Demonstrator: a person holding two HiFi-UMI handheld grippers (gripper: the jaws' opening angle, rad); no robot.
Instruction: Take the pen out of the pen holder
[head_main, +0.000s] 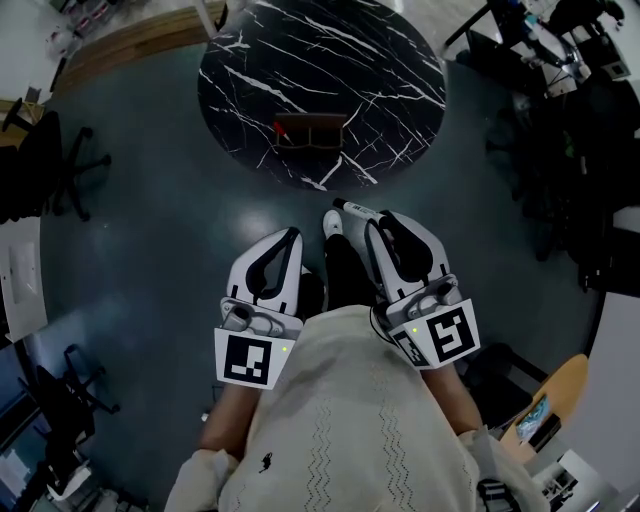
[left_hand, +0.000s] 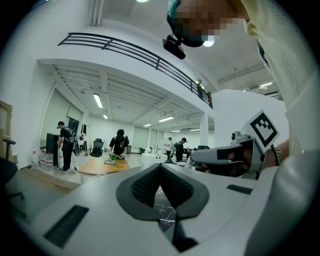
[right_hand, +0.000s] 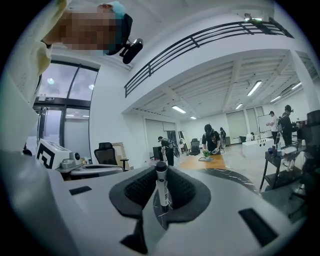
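A dark brown pen holder (head_main: 312, 131) stands near the front edge of the round black marble table (head_main: 380, 60), with a small red bit at its left end. My right gripper (head_main: 372, 224) is held close to my body, away from the table, shut on a white pen with a black cap (head_main: 353, 208). In the right gripper view the pen (right_hand: 161, 186) stands upright between the dark pads (right_hand: 137, 189). My left gripper (head_main: 293, 236) hovers beside the right one, shut with nothing in it; its pads (left_hand: 145, 185) meet in the left gripper view.
A black office chair (head_main: 55, 160) stands left of the table, and dark desks with equipment (head_main: 570, 60) fill the right side. A wooden bench (head_main: 130, 40) runs along the back left. Several people stand round a wooden table (right_hand: 210, 160) far off.
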